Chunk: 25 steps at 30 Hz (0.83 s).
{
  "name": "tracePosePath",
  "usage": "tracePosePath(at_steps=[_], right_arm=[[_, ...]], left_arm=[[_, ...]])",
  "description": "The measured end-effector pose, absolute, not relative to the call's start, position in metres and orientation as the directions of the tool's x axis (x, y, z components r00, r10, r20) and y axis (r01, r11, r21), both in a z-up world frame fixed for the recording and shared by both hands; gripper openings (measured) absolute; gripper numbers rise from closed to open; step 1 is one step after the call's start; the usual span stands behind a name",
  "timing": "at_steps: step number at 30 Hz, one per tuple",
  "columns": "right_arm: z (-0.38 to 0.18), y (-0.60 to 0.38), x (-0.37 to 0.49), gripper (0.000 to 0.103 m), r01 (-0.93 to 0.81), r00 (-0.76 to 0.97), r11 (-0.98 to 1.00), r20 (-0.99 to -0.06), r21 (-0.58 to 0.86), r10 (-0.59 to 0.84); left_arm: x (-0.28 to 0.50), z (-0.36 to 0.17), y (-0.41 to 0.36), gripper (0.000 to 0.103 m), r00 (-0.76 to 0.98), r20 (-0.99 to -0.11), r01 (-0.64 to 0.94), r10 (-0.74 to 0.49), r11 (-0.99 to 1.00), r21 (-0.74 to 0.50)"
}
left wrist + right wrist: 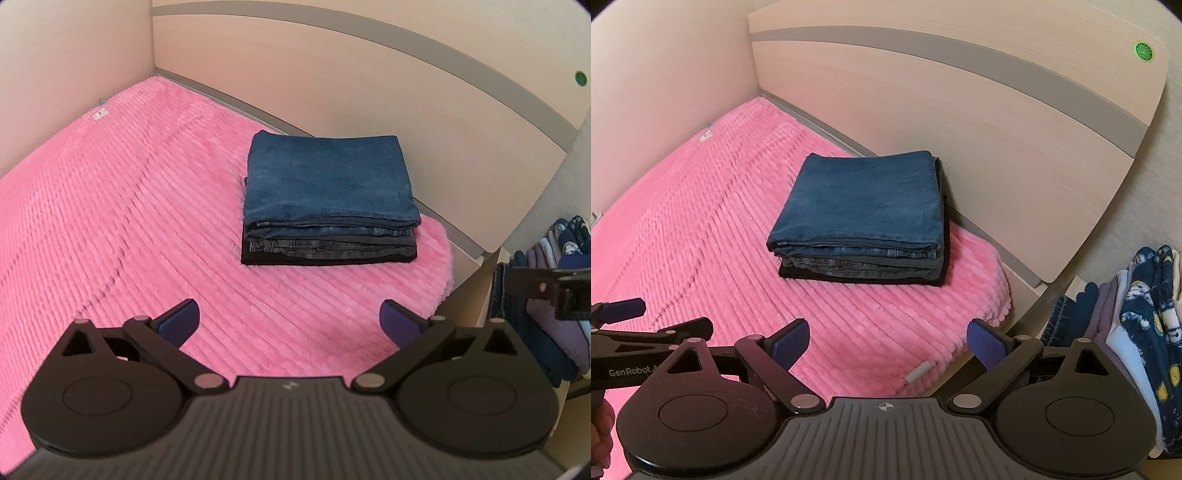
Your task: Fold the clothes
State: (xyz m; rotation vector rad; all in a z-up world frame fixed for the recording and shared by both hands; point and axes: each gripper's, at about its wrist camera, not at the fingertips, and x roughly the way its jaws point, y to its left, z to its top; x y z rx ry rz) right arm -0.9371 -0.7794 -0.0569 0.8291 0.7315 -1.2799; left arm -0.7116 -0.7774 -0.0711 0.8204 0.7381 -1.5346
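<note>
A neat stack of folded clothes (328, 199) (862, 221) rests on the pink ribbed blanket (122, 206) (701, 229) near the bed's right corner. Blue jeans lie on top, grey denim under them, a black garment at the bottom. My left gripper (290, 323) hovers open over the blanket, well short of the stack, with nothing between its fingers. My right gripper (888, 343) is open and empty too, above the blanket's near edge. Part of the left gripper (624, 325) shows at the left edge of the right wrist view, and part of the right gripper (565, 291) at the right edge of the left wrist view.
A pale wooden headboard (388, 92) (960, 110) with a grey stripe runs behind the stack, and a wall panel closes the left side. Beyond the bed's right edge a pile of unfolded clothes (546, 325) (1137, 317) in navy, purple and white sits lower down.
</note>
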Motion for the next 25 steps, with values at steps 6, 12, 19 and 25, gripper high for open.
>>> tracePosePath(at_steps=[6,12,19,25], right_arm=[[-0.054,-0.779,-0.940,0.095,0.990,0.144,0.081,-0.836,0.119,-0.529],[-0.053,-0.780,-0.940,0.095,0.989,0.147,0.086,-0.835,0.119,-0.530],[-0.053,-0.781,-0.941,0.095,0.988,0.152,0.090,-0.837,0.122,-0.526],[-0.054,-0.780,-0.943,0.095,0.989,0.148,0.083,-0.838,0.122,-0.525]], left_arm=[[-0.716,-0.068,-0.777,0.102,-0.065,-0.831,0.993,-0.552,-0.117,0.000],[-0.719,-0.067,-0.778,0.102,-0.060,-0.826,0.993,-0.560,-0.117,0.006],[-0.723,-0.067,-0.779,0.102,-0.071,-0.825,0.991,-0.560,-0.134,0.005],[-0.730,-0.068,-0.777,0.102,-0.076,-0.817,0.988,-0.572,-0.151,0.014]])
